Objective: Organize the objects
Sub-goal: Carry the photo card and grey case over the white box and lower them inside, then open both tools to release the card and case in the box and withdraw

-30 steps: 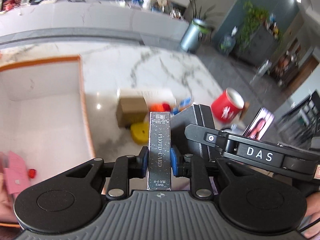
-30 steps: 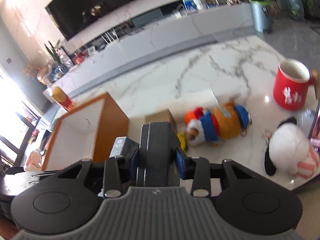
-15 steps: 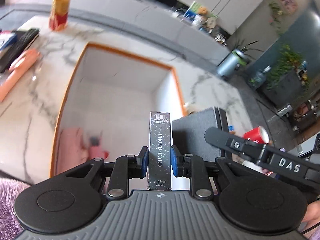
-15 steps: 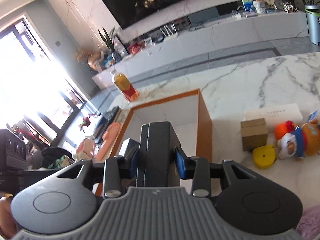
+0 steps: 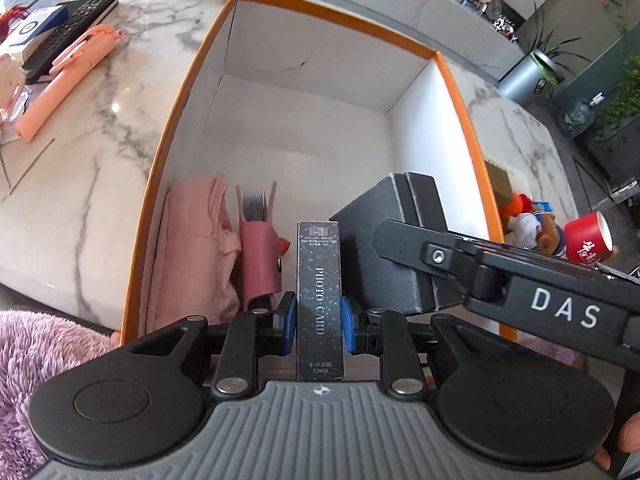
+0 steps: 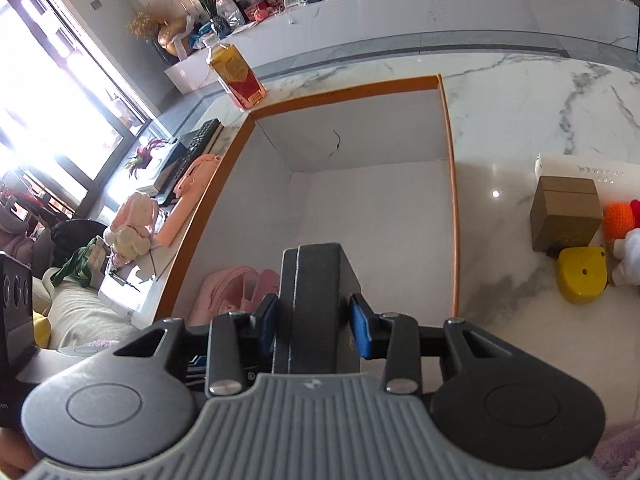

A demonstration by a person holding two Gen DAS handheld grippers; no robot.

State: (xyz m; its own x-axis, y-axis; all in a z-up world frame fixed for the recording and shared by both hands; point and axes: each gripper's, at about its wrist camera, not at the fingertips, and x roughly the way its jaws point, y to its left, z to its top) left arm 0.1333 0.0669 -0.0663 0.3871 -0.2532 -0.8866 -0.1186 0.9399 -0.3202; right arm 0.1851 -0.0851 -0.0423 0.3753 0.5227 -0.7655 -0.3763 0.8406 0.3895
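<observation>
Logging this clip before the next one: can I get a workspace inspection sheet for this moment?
Surface: marble table, glossy.
Job's things: orange-rimmed box holds pink cloth and pink comb pouch.
Clutter: brown carton, yellow case, red mug, remote, bottle.
Grippers: left claw shut on photo card box; right claw shut on grey case.
Cables: nothing seen.
Surroundings: window, plants, long cabinet.

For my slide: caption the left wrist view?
Left tool grips photo card box above orange-rimmed storage box.

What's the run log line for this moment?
left claw: grips photo card box | right claw: grips grey case | both over orange-rimmed box
</observation>
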